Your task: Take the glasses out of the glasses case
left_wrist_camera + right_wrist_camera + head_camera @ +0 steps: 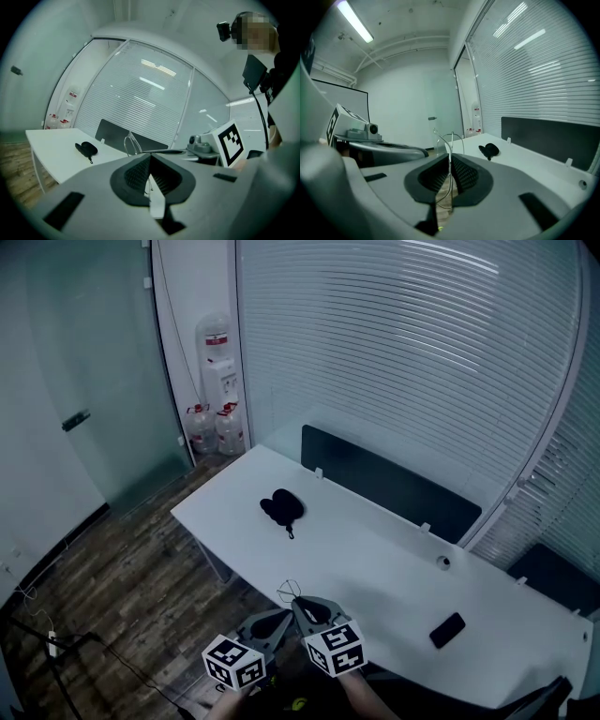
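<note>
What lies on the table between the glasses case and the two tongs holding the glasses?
Nothing; the head view shows only bare table between the glasses case and the left tongs and right tongs, both shut on the glasses.

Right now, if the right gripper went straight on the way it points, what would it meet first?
Probably the bare white table, just left of the black glasses case, though depth is unclear. The right gripper is shut on the glasses.

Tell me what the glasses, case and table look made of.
The glasses: thin wire-like rim, clear lenses, probably metal or clear plastic. The case: matte black, lumpy, with a dangling pull, likely soft fabric or leatherette. The table: smooth white top, faint sheen, probably laminate.
</note>
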A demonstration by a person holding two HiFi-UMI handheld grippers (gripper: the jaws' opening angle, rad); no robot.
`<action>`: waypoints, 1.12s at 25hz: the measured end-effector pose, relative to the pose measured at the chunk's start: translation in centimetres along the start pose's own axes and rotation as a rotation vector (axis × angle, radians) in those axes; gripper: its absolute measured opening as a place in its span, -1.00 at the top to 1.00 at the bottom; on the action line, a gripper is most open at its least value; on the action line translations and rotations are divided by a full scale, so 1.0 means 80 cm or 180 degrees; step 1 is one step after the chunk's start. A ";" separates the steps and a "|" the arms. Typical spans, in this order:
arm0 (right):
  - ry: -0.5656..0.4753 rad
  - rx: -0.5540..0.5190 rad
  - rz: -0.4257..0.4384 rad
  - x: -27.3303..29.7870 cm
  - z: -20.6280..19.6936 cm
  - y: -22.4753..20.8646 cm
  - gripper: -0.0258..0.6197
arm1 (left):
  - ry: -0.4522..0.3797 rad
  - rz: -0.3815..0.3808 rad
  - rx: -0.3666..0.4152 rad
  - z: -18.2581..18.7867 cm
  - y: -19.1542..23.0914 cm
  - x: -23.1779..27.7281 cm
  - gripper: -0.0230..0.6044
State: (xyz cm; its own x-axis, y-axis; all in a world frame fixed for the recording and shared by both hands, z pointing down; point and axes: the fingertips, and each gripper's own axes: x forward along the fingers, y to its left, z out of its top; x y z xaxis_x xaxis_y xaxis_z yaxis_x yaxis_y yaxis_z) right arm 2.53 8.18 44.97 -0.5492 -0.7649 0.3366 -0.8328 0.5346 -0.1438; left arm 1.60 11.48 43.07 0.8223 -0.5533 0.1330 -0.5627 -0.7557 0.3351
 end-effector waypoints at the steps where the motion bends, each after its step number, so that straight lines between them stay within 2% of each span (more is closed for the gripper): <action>1: 0.0006 0.0005 0.0012 -0.007 -0.005 0.002 0.83 | -0.0002 0.0014 -0.0014 -0.005 -0.007 -0.002 0.93; 14: 0.0044 0.0089 0.0122 -0.072 -0.050 0.019 0.83 | 0.0050 0.0162 -0.0086 -0.048 -0.073 -0.020 0.93; 18: 0.0008 0.0057 0.0131 -0.067 -0.043 0.016 0.83 | 0.0034 0.0146 -0.0057 -0.042 -0.068 -0.017 0.93; 28: -0.0081 0.0222 0.0104 -0.064 -0.036 0.011 0.83 | 0.0096 0.0092 0.0004 -0.034 -0.065 -0.011 0.93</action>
State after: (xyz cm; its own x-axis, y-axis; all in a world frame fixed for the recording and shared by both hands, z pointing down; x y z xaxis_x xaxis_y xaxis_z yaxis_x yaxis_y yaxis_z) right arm 4.82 13.57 45.82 -0.5770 -0.7568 0.3070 -0.8167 0.5339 -0.2190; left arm 4.00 16.84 43.77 0.8079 -0.5641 0.1707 -0.5864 -0.7400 0.3295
